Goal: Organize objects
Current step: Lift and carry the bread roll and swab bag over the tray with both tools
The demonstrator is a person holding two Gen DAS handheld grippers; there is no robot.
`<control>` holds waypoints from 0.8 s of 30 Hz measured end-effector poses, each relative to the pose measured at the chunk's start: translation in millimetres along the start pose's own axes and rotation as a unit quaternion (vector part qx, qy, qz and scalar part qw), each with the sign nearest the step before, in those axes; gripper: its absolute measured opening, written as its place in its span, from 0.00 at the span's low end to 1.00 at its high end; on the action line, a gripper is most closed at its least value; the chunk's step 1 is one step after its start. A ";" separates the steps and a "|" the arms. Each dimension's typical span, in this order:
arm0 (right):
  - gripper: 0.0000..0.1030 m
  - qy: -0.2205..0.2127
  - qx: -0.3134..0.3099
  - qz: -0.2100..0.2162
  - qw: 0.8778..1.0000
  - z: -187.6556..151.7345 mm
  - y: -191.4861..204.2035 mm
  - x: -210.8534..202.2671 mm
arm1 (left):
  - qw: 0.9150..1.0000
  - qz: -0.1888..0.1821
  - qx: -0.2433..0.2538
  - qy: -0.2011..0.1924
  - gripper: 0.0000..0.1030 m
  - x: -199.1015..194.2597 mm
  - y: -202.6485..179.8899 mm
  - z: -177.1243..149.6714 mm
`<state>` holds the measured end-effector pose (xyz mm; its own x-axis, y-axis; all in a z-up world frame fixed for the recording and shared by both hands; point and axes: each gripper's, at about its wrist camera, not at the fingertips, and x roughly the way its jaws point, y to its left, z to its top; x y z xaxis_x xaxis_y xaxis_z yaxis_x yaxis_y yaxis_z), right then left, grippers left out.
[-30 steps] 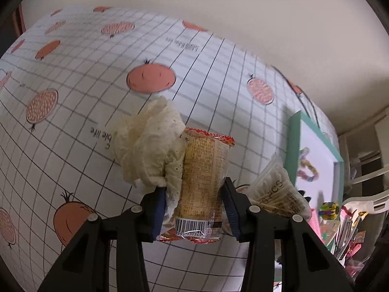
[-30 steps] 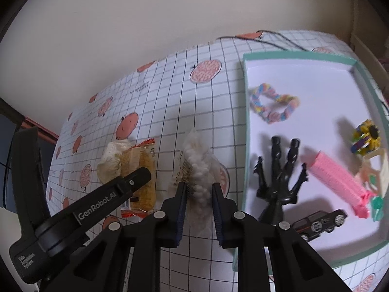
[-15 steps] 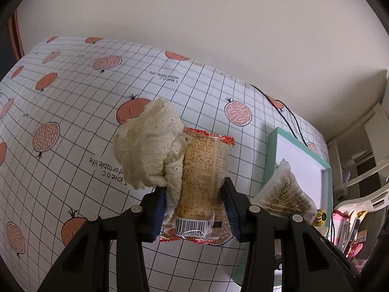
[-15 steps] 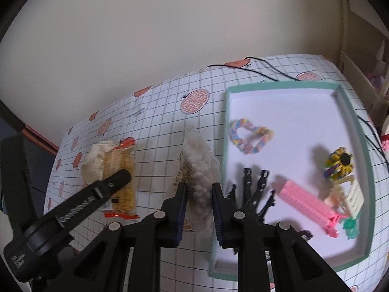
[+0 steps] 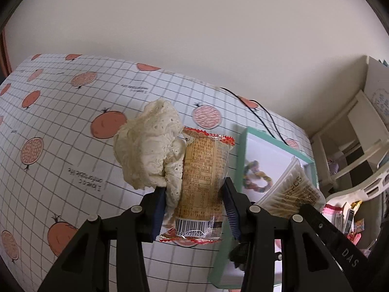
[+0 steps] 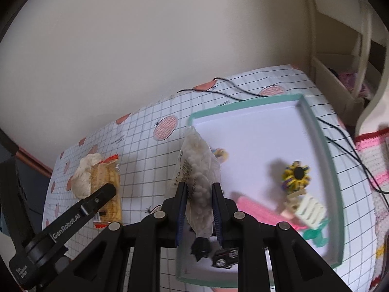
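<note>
Both grippers had risen higher above the checked surface [image 5: 60, 150]. The left gripper [image 5: 194, 209] stayed clamped on a snack packet [image 5: 204, 180] and lace cloth [image 5: 148, 150]; the right gripper [image 6: 199, 209] stayed clamped on a cotton swab bag [image 6: 199, 170], now over the teal tray [image 6: 316, 131].

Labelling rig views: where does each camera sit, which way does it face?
Left wrist: on the left gripper, looking along its fingers at a snack packet and lace cloth clamped together.
Right wrist: on the right gripper, facing a cotton swab bag over the teal tray.
Shared: tray, both grippers, both loads.
</note>
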<state>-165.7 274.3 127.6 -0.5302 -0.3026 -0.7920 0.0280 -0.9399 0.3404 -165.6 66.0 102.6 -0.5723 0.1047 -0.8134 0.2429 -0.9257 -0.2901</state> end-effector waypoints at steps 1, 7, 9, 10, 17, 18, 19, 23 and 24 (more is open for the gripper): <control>0.21 -0.004 0.004 -0.002 1.000 1.5 -4.9 -1.9 | 1.000 -0.003 0.003 0.000 0.45 1.1 -3.6 -0.3; 0.21 -0.030 0.021 -0.018 0.999 9.4 -27.2 -12.3 | 0.999 -0.026 0.028 -0.002 0.45 7.3 -31.1 -1.6; 0.21 -0.041 0.029 -0.020 0.999 11.4 -34.7 -16.4 | 0.999 -0.036 0.037 -0.004 0.45 9.2 -41.0 -2.2; 0.21 -0.046 0.032 -0.023 0.998 11.7 -37.5 -18.8 | 0.998 -0.038 0.040 -0.004 0.45 9.8 -44.9 -2.6; 0.21 -0.083 0.059 -0.033 0.994 16.3 -58.6 -32.2 | 0.996 -0.065 0.063 0.004 0.45 22.5 -72.4 -8.3; 0.21 -0.085 0.060 -0.035 0.994 16.6 -60.3 -32.2 | 0.995 -0.067 0.067 0.007 0.45 24.6 -75.3 -9.4; 0.21 -0.086 0.061 -0.037 0.994 16.2 -62.1 -31.8 | 0.995 -0.068 0.070 0.010 0.45 26.8 -78.0 -10.7; 0.21 -0.083 0.051 -0.060 0.993 13.2 -64.7 -26.9 | 0.993 -0.076 0.084 0.022 0.45 37.0 -88.7 -17.3; 0.21 -0.082 0.048 -0.065 0.993 12.4 -65.0 -26.0 | 0.993 -0.078 0.086 0.024 0.45 39.7 -90.6 -19.1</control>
<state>-164.2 345.2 132.3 -0.6552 -0.1427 -0.7418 -0.1256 -0.9478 0.2932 -195.4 160.9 87.0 -0.5527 0.2645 -0.7903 0.0146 -0.9451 -0.3266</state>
